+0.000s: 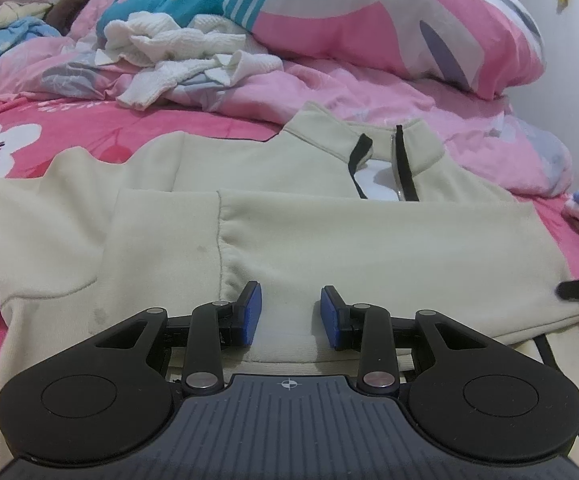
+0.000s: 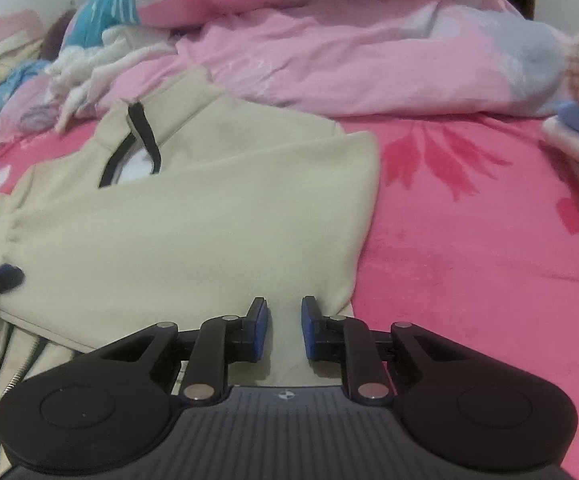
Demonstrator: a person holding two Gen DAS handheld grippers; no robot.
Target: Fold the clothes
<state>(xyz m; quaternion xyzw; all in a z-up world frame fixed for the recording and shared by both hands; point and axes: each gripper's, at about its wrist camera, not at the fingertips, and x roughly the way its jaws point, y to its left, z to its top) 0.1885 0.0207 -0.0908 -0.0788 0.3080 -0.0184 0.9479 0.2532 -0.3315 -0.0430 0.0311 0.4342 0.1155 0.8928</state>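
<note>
Counted on the pink bedsheet [image 2: 469, 280]: one cream zip-neck jacket [image 1: 329, 240], laid flat; one heap of white knitted garments [image 1: 177, 52]; one large patterned pillow [image 1: 389, 20]; one pale pink quilt [image 2: 349, 68]. Two grippers are seen: left gripper [image 1: 289, 316], right gripper [image 2: 285, 328].

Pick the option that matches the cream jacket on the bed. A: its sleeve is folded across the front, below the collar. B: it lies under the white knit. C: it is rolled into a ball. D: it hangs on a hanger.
A: the jacket lies flat on the bed, and its sleeve with the gathered cuff crosses the chest just below the black-trimmed collar.
</note>
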